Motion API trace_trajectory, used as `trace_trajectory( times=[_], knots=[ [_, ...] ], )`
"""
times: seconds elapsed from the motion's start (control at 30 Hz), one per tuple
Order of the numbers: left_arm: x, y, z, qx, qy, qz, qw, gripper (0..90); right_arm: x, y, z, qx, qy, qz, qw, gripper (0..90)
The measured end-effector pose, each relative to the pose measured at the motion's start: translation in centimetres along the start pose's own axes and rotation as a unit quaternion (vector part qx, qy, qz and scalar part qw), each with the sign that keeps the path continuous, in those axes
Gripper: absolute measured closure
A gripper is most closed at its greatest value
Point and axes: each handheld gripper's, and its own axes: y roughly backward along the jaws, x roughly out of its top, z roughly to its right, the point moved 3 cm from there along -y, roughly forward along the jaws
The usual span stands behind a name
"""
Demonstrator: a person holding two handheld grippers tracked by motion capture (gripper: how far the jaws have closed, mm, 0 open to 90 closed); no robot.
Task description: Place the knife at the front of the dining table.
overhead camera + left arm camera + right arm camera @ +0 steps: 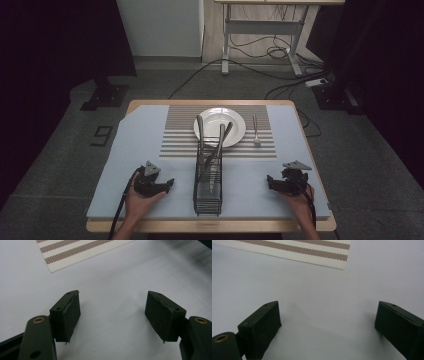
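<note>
- The left tongs [169, 184] are held low over the near left part of the tabletop [150, 107], cradled from below in the person's left hand [137, 202], and the tips are pointed inward toward the middle.
- In the left gripper view the left tongs [112, 312] are seen spread wide, with nothing but bare blue mat [112, 285] between the pads.
- The right tongs [270, 181] are mirrored on the near right side, held in the right hand [300, 202], and are also aimed inward toward the middle.
- In the right gripper view the right tongs [328, 320] are likewise seen wide apart and empty, hovering just over the mat, with a corner of the striped placemat [317, 251] caught at the top.
- The wire caddy [207, 185] is found pretty much dead centre between the two tongs, near the front edge, well apart from both.
- It's a tall, narrow black wire rack standing upright, and a few pieces of silver cutlery [218, 145] are stuck in it, with handles leaning up and out over the plate behind.
- A white plate [236, 131] is set on the striped placemat just behind the caddy, and a fork [255, 131] is laid on the placemat just to its right.
</note>
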Motion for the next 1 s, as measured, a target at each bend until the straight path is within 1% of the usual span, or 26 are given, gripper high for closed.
trace_trajectory(
  times=[0.17,0.23,0.27,0.3,0.33,0.37,0.4,0.43,0.47,0.5,0.53,0.57,0.6,0.63,0.67,0.73,0.8,0.83,0.87,1.0],
  knots=[
    [0.0,0.1,0.1,0.003,-0.003,0.000,1.0000,27.6,0.0,0.0,0.0,-0.002,0.001,0.000,1.0000,6.9],
    [0.1,0.2,0.1,0.003,-0.007,-0.004,1.0000,27.1,0.0,0.0,0.0,-0.002,0.001,0.001,1.0000,7.0],
    [0.2,0.4,0.1,0.004,-0.008,-0.003,1.0000,26.8,0.0,0.0,0.0,-0.002,0.000,0.000,1.0000,7.0],
    [0.5,0.9,0.1,-0.004,-0.002,0.006,1.0000,26.6,0.0,0.0,0.0,-0.003,0.001,0.001,1.0000,7.2],
    [0.5,0.9,0.1,-0.004,-0.002,0.006,1.0000,26.5,0.0,0.0,0.0,-0.003,0.001,0.001,1.0000,7.2],
    [0.8,1.3,0.0,-0.014,0.003,0.013,0.9998,26.5,0.0,0.0,0.0,-0.002,0.001,0.000,1.0000,7.4],
    [1.1,1.6,0.0,-0.017,0.004,0.018,0.9997,26.2,0.0,0.1,0.0,-0.002,0.002,0.002,1.0000,7.5],
    [1.8,2.2,0.1,-0.020,0.001,0.028,0.9994,26.2,0.0,0.1,0.0,-0.002,0.000,0.003,1.0000,7.8],
    [2.2,2.5,0.2,-0.021,-0.004,0.033,0.9992,26.2,-0.1,0.1,0.0,-0.002,-0.001,0.003,1.0000,7.9],
    [2.2,2.5,0.2,-0.021,-0.004,0.033,0.9992,26.2,-0.1,0.1,0.0,-0.002,-0.001,0.003,1.0000,7.9],
    [2.7,2.8,0.3,-0.023,-0.007,0.038,0.9990,26.2,-0.1,0.1,0.0,-0.003,0.000,0.003,1.0000,7.8],
    [3.7,3.2,0.4,-0.030,-0.009,0.049,0.9983,26.5,-0.1,0.1,0.0,-0.004,0.001,0.003,1.0000,7.9],
    [3.7,3.2,0.4,-0.030,-0.009,0.049,0.9983,26.8,-0.1,0.1,0.0,-0.004,0.001,0.003,1.0000,7.9],
    [4.7,3.5,0.6,-0.037,-0.014,0.056,0.9976,27.1,-0.1,0.1,0.0,-0.004,0.000,0.003,1.0000,8.0],
    [4.7,3.5,0.6,-0.037,-0.014,0.056,0.9976,27.1,-0.1,0.1,0.0,-0.004,0.000,0.003,1.0000,8.0],
    [5.7,3.8,0.7,-0.040,-0.021,0.061,0.9971,27.6,-0.1,0.1,0.0,-0.004,0.000,0.003,1.0000,8.0],
    [6.7,4.2,0.8,-0.047,-0.020,0.074,0.9960,28.7,-0.1,0.1,0.0,-0.004,0.000,0.003,1.0000,8.0],
    [7.7,4.4,0.8,-0.055,-0.017,0.087,0.9946,28.9,-0.1,0.1,0.0,-0.003,0.000,0.003,1.0000,8.0],
    [7.7,4.4,0.8,-0.055,-0.017,0.087,0.9946,28.9,-0.1,0.1,0.0,-0.003,0.000,0.003,1.0000,8.0],
    [9.3,4.5,0.8,-0.074,-0.012,0.102,0.9920,28.7,-0.1,0.1,0.0,-0.004,-0.001,0.003,1.0000,8.0]
  ],
)
